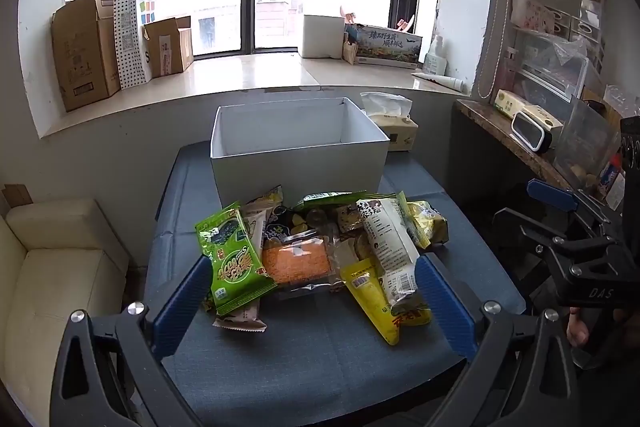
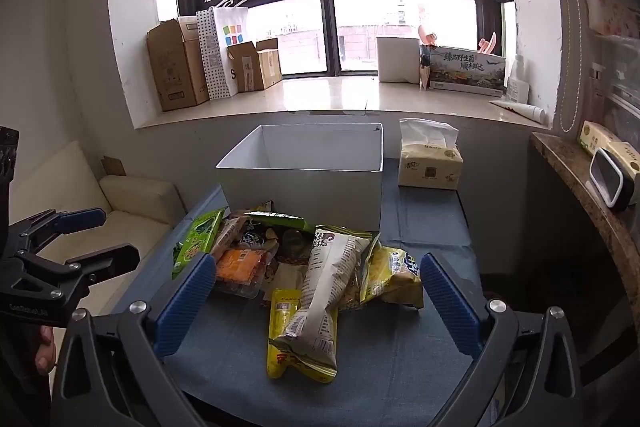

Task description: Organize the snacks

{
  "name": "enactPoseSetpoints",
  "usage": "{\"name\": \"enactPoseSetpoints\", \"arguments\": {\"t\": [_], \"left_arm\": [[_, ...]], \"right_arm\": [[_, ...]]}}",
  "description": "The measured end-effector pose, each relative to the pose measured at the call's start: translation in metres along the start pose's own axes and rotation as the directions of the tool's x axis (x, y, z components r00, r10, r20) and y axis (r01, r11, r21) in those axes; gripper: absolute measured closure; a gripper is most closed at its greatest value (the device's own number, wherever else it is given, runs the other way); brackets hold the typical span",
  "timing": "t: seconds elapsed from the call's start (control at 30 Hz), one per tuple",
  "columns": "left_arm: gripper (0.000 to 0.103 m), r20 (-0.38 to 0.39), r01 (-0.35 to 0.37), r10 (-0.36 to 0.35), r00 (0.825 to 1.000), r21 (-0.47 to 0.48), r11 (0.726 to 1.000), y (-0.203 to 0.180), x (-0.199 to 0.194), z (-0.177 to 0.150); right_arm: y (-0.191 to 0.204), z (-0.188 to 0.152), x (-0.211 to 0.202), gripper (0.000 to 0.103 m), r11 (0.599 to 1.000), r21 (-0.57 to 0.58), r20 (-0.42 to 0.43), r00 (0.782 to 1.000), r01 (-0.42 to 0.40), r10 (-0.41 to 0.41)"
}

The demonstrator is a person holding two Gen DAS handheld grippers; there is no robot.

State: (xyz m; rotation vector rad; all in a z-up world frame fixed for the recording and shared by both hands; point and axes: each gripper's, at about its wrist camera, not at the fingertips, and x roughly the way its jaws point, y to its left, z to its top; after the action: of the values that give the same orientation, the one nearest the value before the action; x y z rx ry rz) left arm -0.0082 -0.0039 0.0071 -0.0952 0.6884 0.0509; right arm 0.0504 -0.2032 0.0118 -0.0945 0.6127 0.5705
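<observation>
1. Left wrist view: our left tool [image 1: 314, 301] hangs with its jaws spread wide and nothing between the pads, tilted down at the snacks [image 1: 320, 251] heaped on the blue counter [image 1: 312, 359]. The heap lies straight ahead of this tool. The white pack [image 1: 394, 255] runs lengthwise towards us, resting on the yellow pack [image 1: 380, 303]; the green pack [image 1: 232, 267] lies to the left, close to the left pad.

2. Same view: the empty white box [image 1: 298, 163] stands just behind the heap, so we judge the carry to be short and straight ahead, up over the near wall. The right tool [image 1: 560, 223] shows at the right edge, well apart from the heap.

3. Right wrist view: our right tool [image 2: 316, 307] is likewise wide and empty. The white pack [image 2: 324, 295] sits nearly centred between its pads, long axis pointing at us, so we judge this hand the better placed for it; a grip across the narrow width suits.

4. Same view: bare counter [image 2: 400, 367] lies near us for an approach; the tissue box [image 2: 430, 167] stands beside the box [image 2: 304, 187], clear of the path.
</observation>
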Motion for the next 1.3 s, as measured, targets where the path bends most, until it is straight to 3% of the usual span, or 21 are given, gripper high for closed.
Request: {"name": "enactPoseSetpoints", "arguments": {"t": [1.3], "left_arm": [[0.000, -0.014, 0.003, -0.003, 1.000, -0.008, 1.000, 0.0029, 0.0045, -0.0036]], "right_arm": [[0.0037, -0.0067, 0.0070, 0.000, 1.000, 0.002, -0.030, 1.000, -0.008, 0.008]]}}
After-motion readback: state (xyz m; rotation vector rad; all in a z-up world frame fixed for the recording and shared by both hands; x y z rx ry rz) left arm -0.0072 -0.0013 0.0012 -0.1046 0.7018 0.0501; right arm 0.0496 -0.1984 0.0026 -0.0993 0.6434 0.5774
